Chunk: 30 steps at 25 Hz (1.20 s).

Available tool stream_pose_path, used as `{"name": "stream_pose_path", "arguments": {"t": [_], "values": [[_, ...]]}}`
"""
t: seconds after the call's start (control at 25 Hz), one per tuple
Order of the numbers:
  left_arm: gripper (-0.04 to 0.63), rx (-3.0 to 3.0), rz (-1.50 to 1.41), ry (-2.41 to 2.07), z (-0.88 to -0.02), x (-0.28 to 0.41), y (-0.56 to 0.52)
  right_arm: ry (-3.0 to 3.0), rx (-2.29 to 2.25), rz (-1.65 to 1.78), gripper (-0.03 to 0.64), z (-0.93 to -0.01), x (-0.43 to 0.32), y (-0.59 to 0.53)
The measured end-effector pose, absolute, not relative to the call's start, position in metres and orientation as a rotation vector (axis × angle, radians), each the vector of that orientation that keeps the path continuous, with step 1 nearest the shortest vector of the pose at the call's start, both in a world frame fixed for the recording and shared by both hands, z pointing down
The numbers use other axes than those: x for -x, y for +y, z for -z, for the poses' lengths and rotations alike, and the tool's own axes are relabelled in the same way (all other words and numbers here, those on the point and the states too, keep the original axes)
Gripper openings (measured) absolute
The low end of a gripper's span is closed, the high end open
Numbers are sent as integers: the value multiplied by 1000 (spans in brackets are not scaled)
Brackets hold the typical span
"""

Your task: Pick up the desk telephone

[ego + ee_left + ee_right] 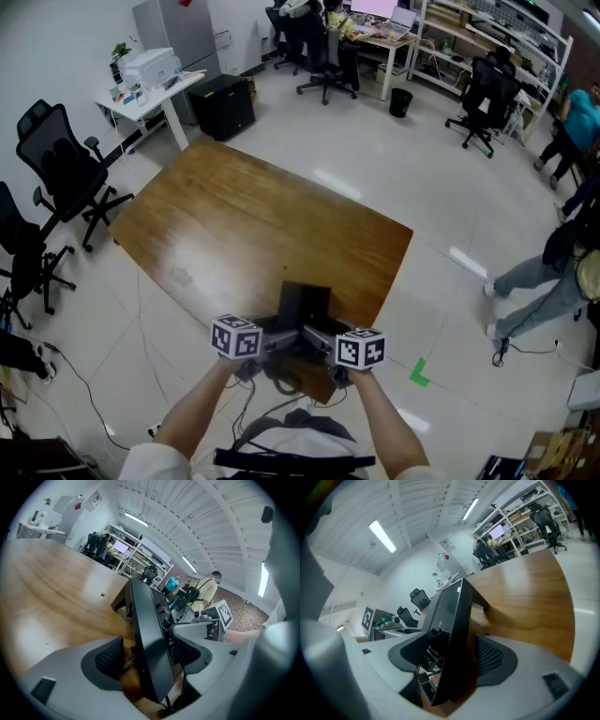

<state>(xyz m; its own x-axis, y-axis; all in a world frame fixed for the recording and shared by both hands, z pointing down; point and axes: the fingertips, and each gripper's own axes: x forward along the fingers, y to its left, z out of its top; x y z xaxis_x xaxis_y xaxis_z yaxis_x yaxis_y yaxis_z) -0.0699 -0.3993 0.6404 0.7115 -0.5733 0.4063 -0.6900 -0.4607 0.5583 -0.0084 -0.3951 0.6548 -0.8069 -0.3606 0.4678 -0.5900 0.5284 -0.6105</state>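
forearms [192,417]: yours rise from the bottom edge of the head view, bare below white sleeves, one behind each marker cube.
left gripper [272,337]: it sits low in the centre of the head view and comes in at the left side of the desk telephone [305,305]. In its own view the left gripper [150,656] has its jaws spread wide, with the casing's edge standing between them. Brown wood shows between the left pad [110,654] and the casing, so you are not clamping anything.
right gripper [323,342]: it sits just right of the other and comes in at the opposite side. In its own view the right gripper [452,657] also has its jaws wide apart around the casing. A shadowed gap lies between the mesh pad [491,656] and the black shell, so nothing is squeezed.
desk telephone: it is black and stands on the wooden table [244,220] at the near edge, bottom centre of the head view. Its face is tilted up, and keys show in the right gripper view.
cord [284,380]: a dark loop lies just below the casing at the table's near edge.
office chairs [61,164]: black ones stand along the left edge of the frame.
side table [173,94]: it is white, in the upper left, and carries a printer [150,66].
people: legs in jeans [534,281] show at the right edge, well apart from the table.
green mark [419,373]: it lies on the floor, right of the table's near corner.
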Motion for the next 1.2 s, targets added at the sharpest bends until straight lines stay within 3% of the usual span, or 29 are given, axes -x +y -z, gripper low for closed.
{"name": "stream_pose_path", "arguments": {"t": [0.28,0.56,1.2], "values": [[287,-2233,-308,-878,-647,58,-403,-2484,-741,-1177,328,-656,15,-400],[279,-2212,-325,-819,-649,52,-406,-2485,-716,-1184,319,-654,26,-408],[251,-2168,-132,-900,-623,56,-409,-2599,-781,-1408,278,-635,13,-413]]}}
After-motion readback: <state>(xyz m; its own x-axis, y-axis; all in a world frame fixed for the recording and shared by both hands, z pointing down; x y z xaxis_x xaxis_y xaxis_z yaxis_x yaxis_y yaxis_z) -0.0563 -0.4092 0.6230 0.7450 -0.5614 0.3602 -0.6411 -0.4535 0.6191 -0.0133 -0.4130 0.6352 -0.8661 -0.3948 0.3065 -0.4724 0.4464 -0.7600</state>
